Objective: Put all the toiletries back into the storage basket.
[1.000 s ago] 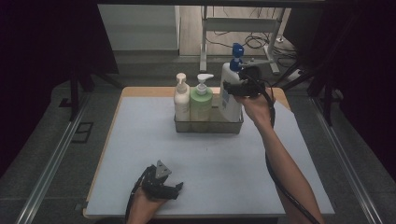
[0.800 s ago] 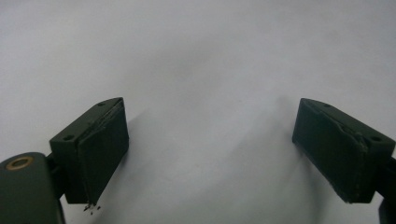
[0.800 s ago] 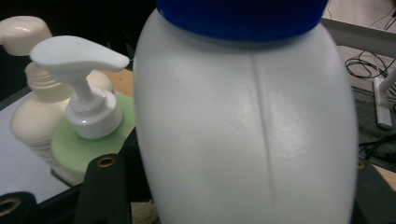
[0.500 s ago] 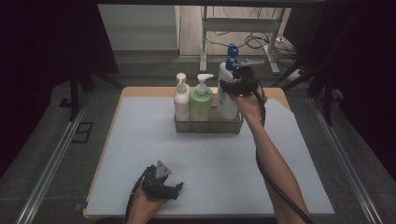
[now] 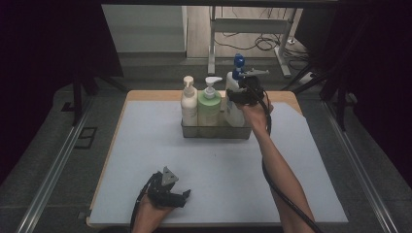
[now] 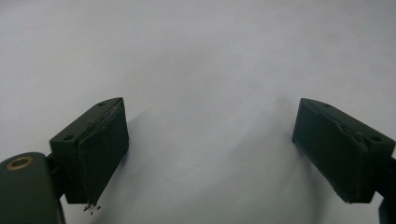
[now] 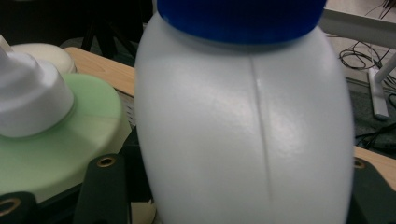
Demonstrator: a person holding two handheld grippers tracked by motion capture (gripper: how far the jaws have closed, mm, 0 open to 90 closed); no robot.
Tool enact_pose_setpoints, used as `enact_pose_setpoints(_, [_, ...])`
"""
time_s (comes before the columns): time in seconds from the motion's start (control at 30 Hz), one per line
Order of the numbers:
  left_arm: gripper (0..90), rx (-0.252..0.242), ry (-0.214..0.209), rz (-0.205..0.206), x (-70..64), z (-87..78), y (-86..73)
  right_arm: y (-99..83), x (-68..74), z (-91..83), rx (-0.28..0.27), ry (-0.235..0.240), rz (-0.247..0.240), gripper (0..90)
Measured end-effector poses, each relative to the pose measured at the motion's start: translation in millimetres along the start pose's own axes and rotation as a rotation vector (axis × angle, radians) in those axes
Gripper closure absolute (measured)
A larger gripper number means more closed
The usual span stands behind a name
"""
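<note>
right gripper on the white bottle, left gripper idle

in the high view a clear tray [image 5: 216, 131] sits toward the far side of the table [image 5: 145, 160], and three pump bottles stand upright in it in a row: a cream bottle [image 5: 189, 103] at the left, a green bottle [image 5: 210, 108] in the middle, and a white bottle [image 5: 233, 109] with a blue pump at the right. the three stand close side by side

the right gripper [image 5: 241, 95] reaches in from the near right, forearm stretched across the table, and sits against the upper part of the white bottle. in the right gripper view that bottle's pale body [image 7: 243, 135] and blue collar loom very close, with the jaws' dark bases on either side of it at the bottom edge; the jaws look closed on the bottle, one on each flank. the green bottle's shoulder [image 7: 56, 154] and white pump collar lie just beside it at the left, and the cream bottle's top [image 7: 44, 55] shows behind that

the left gripper [image 5: 167, 190] rests low at the near edge of the table, well apart from the tray, held in the person's hand. in the left gripper view its jaws stand wide apart over bare pale table [image 6: 210, 70], with nothing between them
</note>
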State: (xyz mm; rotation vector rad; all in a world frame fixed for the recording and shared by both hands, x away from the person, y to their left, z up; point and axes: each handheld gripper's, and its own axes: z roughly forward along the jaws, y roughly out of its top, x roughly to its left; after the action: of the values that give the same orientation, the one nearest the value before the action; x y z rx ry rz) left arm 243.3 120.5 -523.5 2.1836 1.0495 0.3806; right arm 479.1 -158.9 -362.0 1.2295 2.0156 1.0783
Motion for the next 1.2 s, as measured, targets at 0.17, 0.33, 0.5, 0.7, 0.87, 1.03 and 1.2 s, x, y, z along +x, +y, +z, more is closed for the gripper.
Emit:
enact_pose_setpoints(0.17, [10.5,0.002,0.0,0.003,0.1,-0.1,0.0,-7.8,-1.1,2.4,0.012,-0.001,0.007,39.9])
enact_pose_setpoints(0.33, [10.5,0.002,0.0,0.002,0.2,-0.1,0.0,-14.1,-1.7,2.6,0.021,-0.001,0.015,39.8])
enact_pose_setpoints(0.5, [10.5,0.002,0.0,0.002,0.2,-0.1,0.0,-20.5,-0.5,3.3,0.037,-0.002,0.012,39.8])
enact_pose_setpoints(0.7, [10.5,0.002,-0.001,0.002,0.2,-0.1,0.0,-27.6,2.4,3.6,0.058,0.012,0.007,39.8])
enact_pose_setpoints(0.87, [10.5,0.003,0.0,-0.001,0.0,-0.2,0.0,-31.4,5.2,3.4,0.074,0.017,-0.002,39.8])
enact_pose_setpoints(1.03, [10.5,0.003,0.0,0.002,0.2,-0.2,0.1,-34.4,8.3,2.8,0.081,0.019,-0.008,39.6])
enact_pose_setpoints(1.2, [10.5,0.003,0.0,0.002,0.3,-0.2,0.1,-33.9,7.7,2.2,0.088,0.025,-0.013,39.1])
